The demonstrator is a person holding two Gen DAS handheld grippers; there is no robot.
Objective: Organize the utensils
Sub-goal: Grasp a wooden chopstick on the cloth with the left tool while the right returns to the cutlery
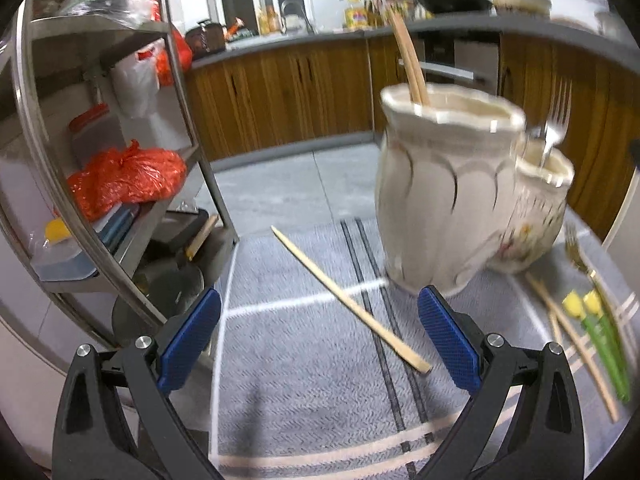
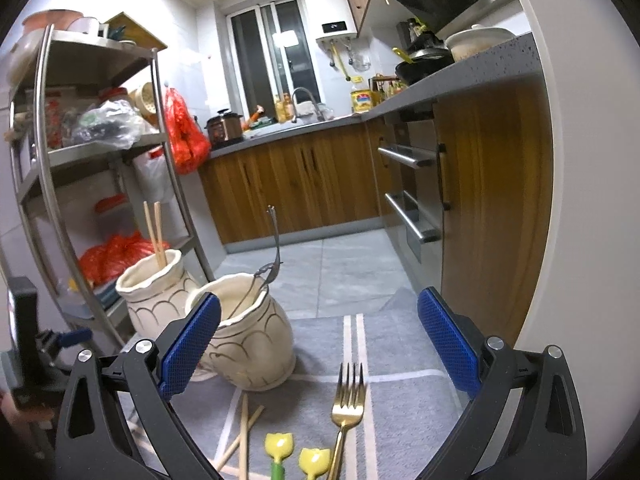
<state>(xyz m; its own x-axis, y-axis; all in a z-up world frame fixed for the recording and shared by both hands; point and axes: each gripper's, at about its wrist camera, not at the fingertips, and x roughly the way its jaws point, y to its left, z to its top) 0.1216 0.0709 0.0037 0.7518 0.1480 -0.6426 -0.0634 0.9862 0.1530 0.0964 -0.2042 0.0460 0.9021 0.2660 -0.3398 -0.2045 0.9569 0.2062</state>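
Two cream ceramic jars stand on a grey mat. The larger jar holds chopsticks; the smaller jar holds a silver fork. A loose chopstick lies on the mat between the fingers of my open left gripper. In the right wrist view the chopstick jar stands behind the fork jar. A gold fork, loose chopsticks and two yellow tulip-topped utensils lie in front of my open right gripper.
A steel shelf rack with red bags stands left of the mat. Wooden kitchen cabinets and an oven front line the back and right. Grey tiled floor lies beyond the mat.
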